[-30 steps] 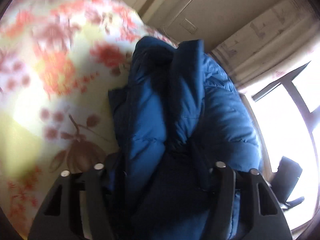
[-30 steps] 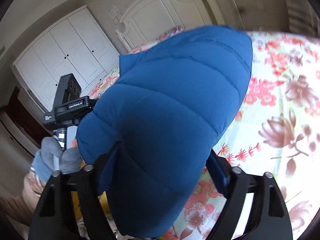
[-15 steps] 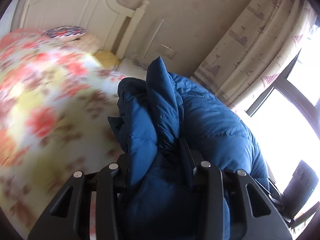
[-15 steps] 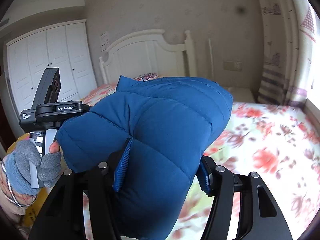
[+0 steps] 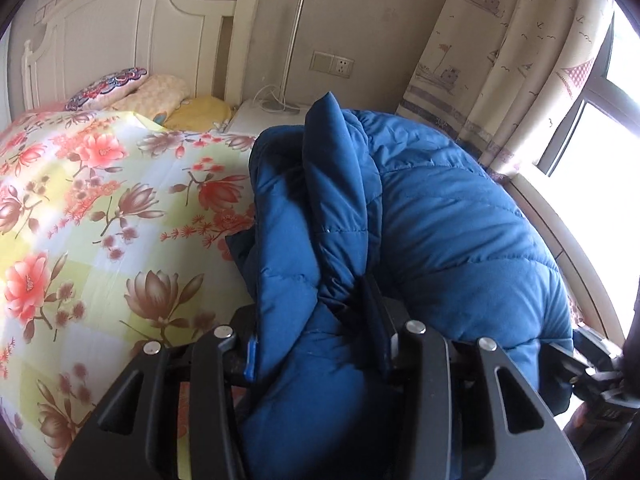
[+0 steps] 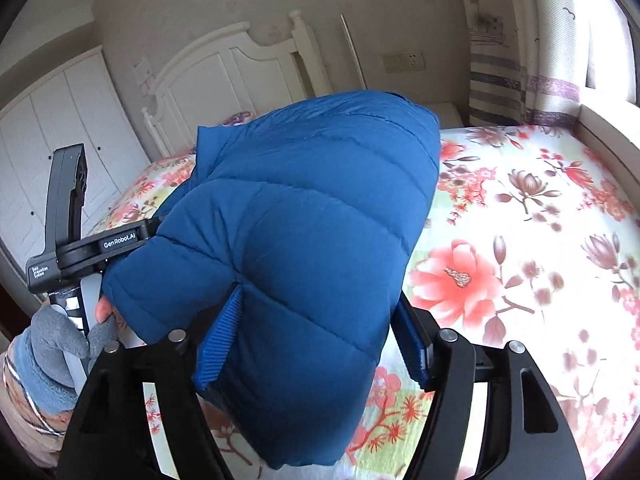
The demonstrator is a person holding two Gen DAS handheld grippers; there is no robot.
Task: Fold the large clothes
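Observation:
A puffy blue jacket (image 5: 440,220), bundled into a thick fold, hangs above the floral bed between both grippers. My left gripper (image 5: 312,332) has one bunched end squeezed between its pads, while its jaws are opening slightly. My right gripper (image 6: 316,340) clamps the other, rounder end of the jacket (image 6: 312,220); its jaws are opening too, and the pads still press into the padding. In the right wrist view the left gripper's body (image 6: 68,240) shows at the left, held by a grey-gloved hand (image 6: 60,340).
The bed's floral sheet (image 5: 100,208) spreads below. A white headboard (image 5: 132,36) with pillows (image 5: 160,92) and a white nightstand (image 5: 256,114) stand ahead. A patterned curtain (image 5: 500,60) and a bright window are at the right, a white wardrobe (image 6: 60,132) at the far left.
Both grippers have swung across the bed with the jacket still in them. The views turned from the sheet and wardrobe toward the headboard, nightstand and curtain.

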